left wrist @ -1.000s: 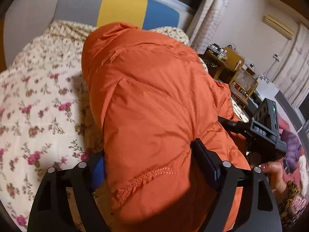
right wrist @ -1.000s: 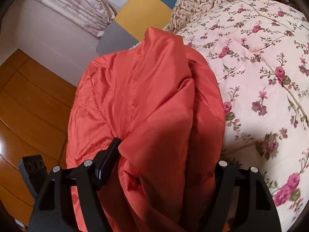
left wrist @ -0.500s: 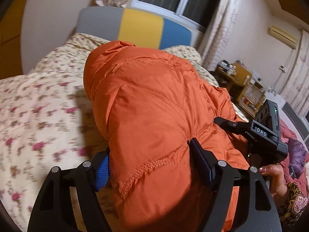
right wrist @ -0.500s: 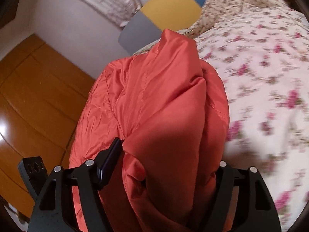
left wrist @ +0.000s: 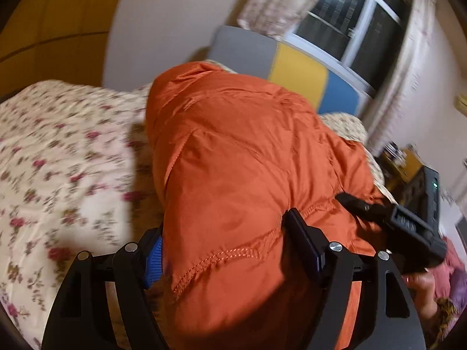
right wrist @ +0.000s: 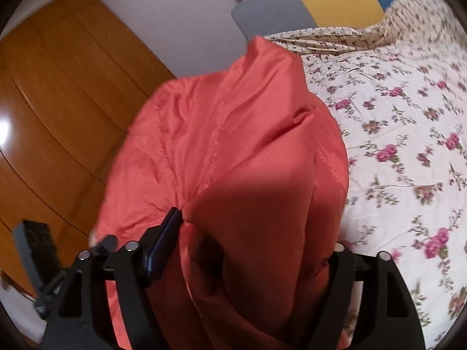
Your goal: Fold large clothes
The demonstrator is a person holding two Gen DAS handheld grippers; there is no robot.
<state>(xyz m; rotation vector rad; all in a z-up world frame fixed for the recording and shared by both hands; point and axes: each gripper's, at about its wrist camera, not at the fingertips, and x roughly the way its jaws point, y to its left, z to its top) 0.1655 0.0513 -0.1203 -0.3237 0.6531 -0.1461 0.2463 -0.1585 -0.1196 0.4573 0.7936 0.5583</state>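
Observation:
A bulky orange padded jacket (left wrist: 239,157) hangs bunched over the floral bed quilt (left wrist: 58,151). My left gripper (left wrist: 224,248) is shut on its stitched hem, with a blue knit cuff (left wrist: 154,262) at the left finger. In the right wrist view the same jacket (right wrist: 233,145) fills the middle, and my right gripper (right wrist: 251,248) is shut on a thick fold of it. The right gripper's body (left wrist: 408,224) and the hand holding it show at the right of the left wrist view.
A grey, yellow and blue headboard (left wrist: 292,61) stands at the far end of the bed under a dark window (left wrist: 350,23) with curtains. Wooden wardrobe doors (right wrist: 58,110) stand at the left. A yellow side table (left wrist: 405,160) stands at the right.
Both grippers have lifted and tilted up with the jacket; more wall, window and wardrobe show. The grip on the jacket is unchanged.

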